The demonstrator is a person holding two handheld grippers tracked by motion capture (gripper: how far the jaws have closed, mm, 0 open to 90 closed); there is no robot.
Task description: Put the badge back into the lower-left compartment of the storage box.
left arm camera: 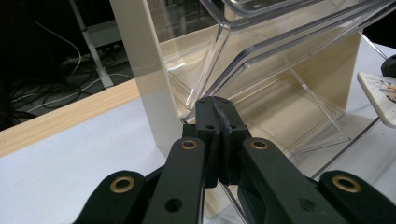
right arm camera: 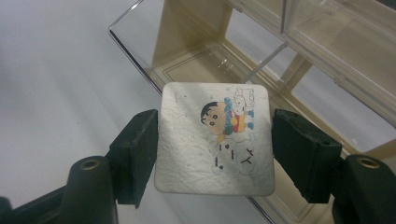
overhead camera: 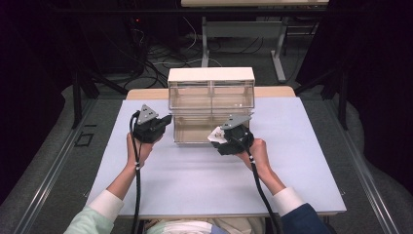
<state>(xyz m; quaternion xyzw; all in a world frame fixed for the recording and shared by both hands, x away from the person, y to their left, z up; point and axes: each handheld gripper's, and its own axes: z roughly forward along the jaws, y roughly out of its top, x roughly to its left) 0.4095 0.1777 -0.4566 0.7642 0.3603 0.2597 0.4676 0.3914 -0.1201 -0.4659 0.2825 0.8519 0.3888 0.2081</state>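
High view, item one: a cream-framed drawer cabinet (overhead camera: 211, 78) with clear plastic bins stands at the far middle of the white tabletop (overhead camera: 195, 180); its lower tilt-out bin (overhead camera: 195, 129) hangs open toward us.

Item two: our right gripper (overhead camera: 220, 137), jaws clamped on the two opposite edges of a square cartoon coaster (right arm camera: 215, 137). In the right gripper view the coaster lies flat between the pads, printed face up, with the open bin directly beyond and below its far edge. We judge that the coaster is meant for that bin: the bin's mouth lies forward of the jaws, its long axis running across the line of approach, so a short advance and a downward tip should carry the coaster over the clear front lip.

Item three: our left gripper (left arm camera: 215, 122), jaws pressed together, their tips at the clear rim of the bin's left corner. We read this as steadying the bin open, though whether plastic is actually caught between the tips we cannot tell.

Right hand nearer the mouth; left at the side.
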